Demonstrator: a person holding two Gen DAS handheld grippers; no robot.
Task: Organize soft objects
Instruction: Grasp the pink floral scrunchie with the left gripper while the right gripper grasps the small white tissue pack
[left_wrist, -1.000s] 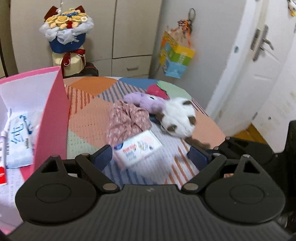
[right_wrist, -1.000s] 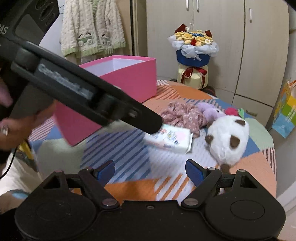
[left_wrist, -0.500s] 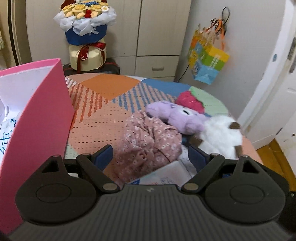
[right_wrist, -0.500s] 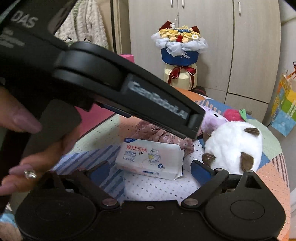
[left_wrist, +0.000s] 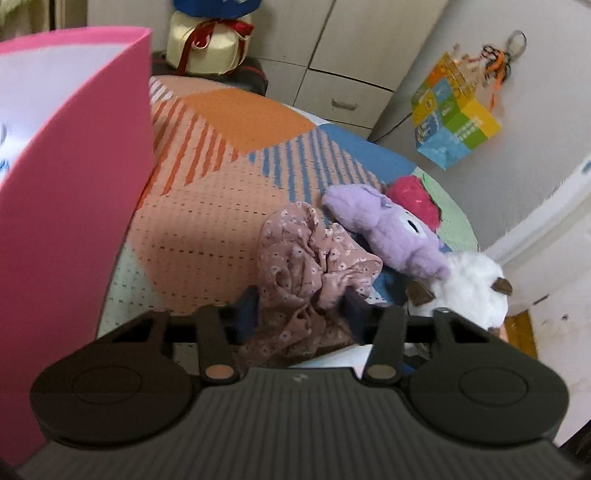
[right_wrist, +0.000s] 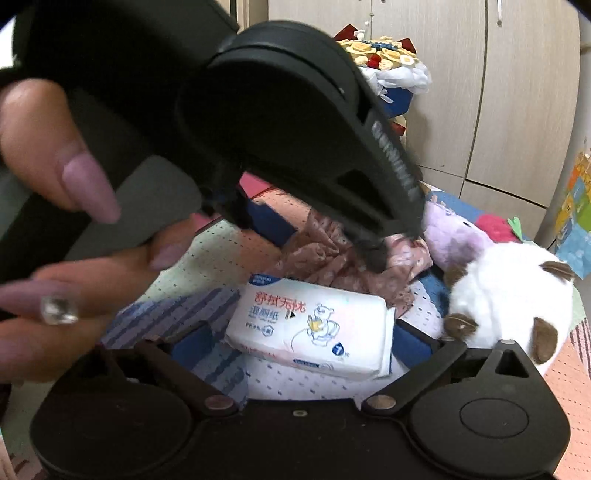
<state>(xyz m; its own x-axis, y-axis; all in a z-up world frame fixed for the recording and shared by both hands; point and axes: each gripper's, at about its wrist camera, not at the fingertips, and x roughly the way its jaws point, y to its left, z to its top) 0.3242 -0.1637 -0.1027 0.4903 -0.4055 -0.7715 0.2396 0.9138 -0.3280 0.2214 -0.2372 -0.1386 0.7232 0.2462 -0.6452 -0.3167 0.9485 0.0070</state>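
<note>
Jaws closing: left gripper (left_wrist: 301, 308) pinches the crumpled pink floral cloth (left_wrist: 306, 266); right gripper (right_wrist: 301, 341) is opening wide around the white wet-wipe pack (right_wrist: 314, 328), pads apart from it
Sorting looks barely begun: cloth, pack, purple plush toy (left_wrist: 388, 229) and white plush with brown ears (right_wrist: 509, 299) all lie on the patterned table (left_wrist: 207, 221). Only the left view shows the tall pink box (left_wrist: 74, 206) beside them; only the right shows the pack's full label

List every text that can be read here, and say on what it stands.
"舒拭无忧": wipes pack.
"湿厕纸": same pack.
"7": same pack.
Small print on the pack: too small.
Colourful bag: print too small.
Lettering on the left tongs, closing on the floral cloth: blurred.
</note>
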